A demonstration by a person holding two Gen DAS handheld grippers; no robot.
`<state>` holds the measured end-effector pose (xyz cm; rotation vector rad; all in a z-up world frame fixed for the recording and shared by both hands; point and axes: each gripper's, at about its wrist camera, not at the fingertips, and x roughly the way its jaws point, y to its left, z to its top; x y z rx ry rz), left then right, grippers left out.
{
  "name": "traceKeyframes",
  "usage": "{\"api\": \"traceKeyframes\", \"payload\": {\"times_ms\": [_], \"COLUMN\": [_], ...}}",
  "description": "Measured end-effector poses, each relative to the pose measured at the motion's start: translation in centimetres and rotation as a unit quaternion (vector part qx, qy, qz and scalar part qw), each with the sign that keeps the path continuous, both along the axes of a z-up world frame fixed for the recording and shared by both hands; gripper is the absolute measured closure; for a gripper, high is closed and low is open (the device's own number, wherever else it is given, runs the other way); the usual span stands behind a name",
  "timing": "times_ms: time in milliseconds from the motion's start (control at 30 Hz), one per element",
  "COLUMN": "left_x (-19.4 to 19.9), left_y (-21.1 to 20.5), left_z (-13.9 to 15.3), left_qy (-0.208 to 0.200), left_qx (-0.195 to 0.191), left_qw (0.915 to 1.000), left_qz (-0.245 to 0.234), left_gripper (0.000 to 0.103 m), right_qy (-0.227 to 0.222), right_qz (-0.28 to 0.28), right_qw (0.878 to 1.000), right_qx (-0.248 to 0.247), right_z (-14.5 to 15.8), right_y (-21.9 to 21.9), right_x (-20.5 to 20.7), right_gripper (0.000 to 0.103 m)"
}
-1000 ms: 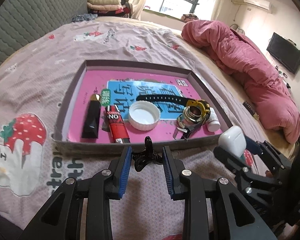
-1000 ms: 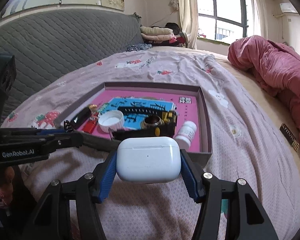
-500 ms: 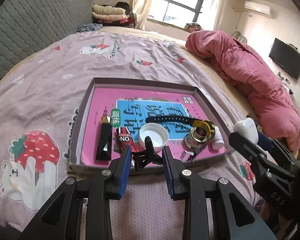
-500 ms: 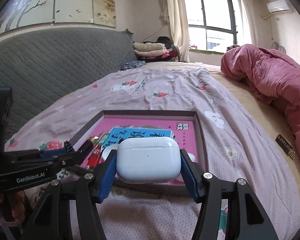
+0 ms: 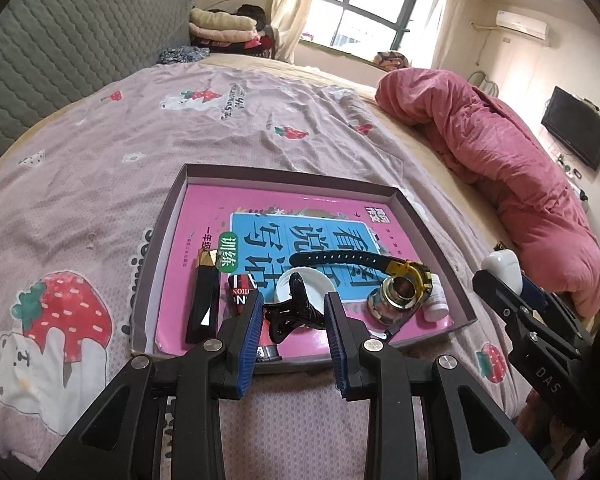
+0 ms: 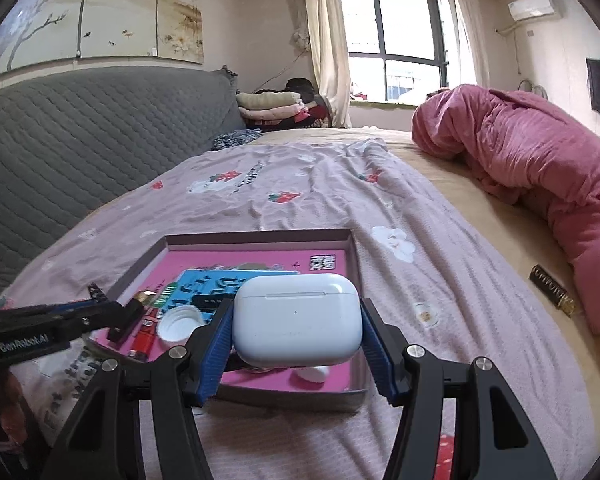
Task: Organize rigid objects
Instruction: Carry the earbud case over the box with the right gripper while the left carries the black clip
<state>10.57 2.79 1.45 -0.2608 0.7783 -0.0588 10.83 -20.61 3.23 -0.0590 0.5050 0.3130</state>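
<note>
Left gripper [image 5: 293, 316] jaws clamp clip [image 5: 296, 312], right gripper [image 6: 296, 338] jaws clamp case [image 6: 296, 330]; carry step. Next: lower into tray [image 5: 160, 240], 12 o'clock free.

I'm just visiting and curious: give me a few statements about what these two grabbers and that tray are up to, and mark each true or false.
1. The right gripper holds a white earbud case. True.
2. The left gripper is empty. False: it is shut on a black hair clip.
3. The tray sits on a wooden desk. False: it lies on a bed sheet printed with strawberries.
4. A watch lies inside the tray. True.
5. The white cap lies outside the tray, on the sheet. False: it is in the tray, near the red lighter.
</note>
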Motion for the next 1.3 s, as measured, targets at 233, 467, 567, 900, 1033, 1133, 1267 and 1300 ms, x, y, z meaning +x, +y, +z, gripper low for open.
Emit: {"api": "traceKeyframes", "payload": {"times_ms": [233, 467, 567, 900, 1033, 1133, 1267, 1300], "left_x": [0.4, 0.9, 1.4, 2.7, 2.9, 3.1, 3.1, 3.1], "left_y": [0.2, 0.3, -0.1, -2.0, -2.5, -3.0, -3.7, -3.9], "left_z": [-0.2, -0.7, -1.2, -3.1, -3.7, -4.1, -4.6, -4.6], "left_qy": [0.0, 0.009, 0.018, 0.041, 0.045, 0.048, 0.051, 0.049], "left_qx": [0.001, 0.004, 0.009, 0.015, 0.012, 0.007, 0.009, 0.011], "left_qw": [1.0, 0.9999, 0.9998, 0.9989, 0.9986, 0.9984, 0.9979, 0.9979], "left_qz": [0.006, 0.007, 0.003, -0.016, -0.023, -0.03, -0.04, -0.04], "left_gripper": [0.071, 0.071, 0.071, 0.071, 0.071, 0.071, 0.071, 0.071], "right_qy": [-0.011, -0.012, -0.002, 0.009, 0.012, 0.015, 0.018, 0.019], "right_qz": [-0.013, -0.015, -0.01, 0.021, 0.026, 0.025, 0.024, 0.023], "right_qw": [1.0, 1.0, 1.0, 0.999, 0.998, 0.998, 0.999, 0.999], "right_qx": [-0.009, -0.01, -0.019, -0.047, -0.049, -0.047, -0.043, -0.044], "right_z": [0.0, -0.1, -0.6, -2.3, -2.6, -2.7, -2.8, -2.9], "right_y": [-1.3, -1.7, -1.3, 0.6, 0.7, 0.6, 0.3, 0.3], "right_x": [0.2, 0.3, 0.5, 0.2, 0.3, 0.5, 0.6, 0.6], "right_gripper": [0.043, 0.043, 0.043, 0.043, 0.043, 0.043, 0.043, 0.043]}}
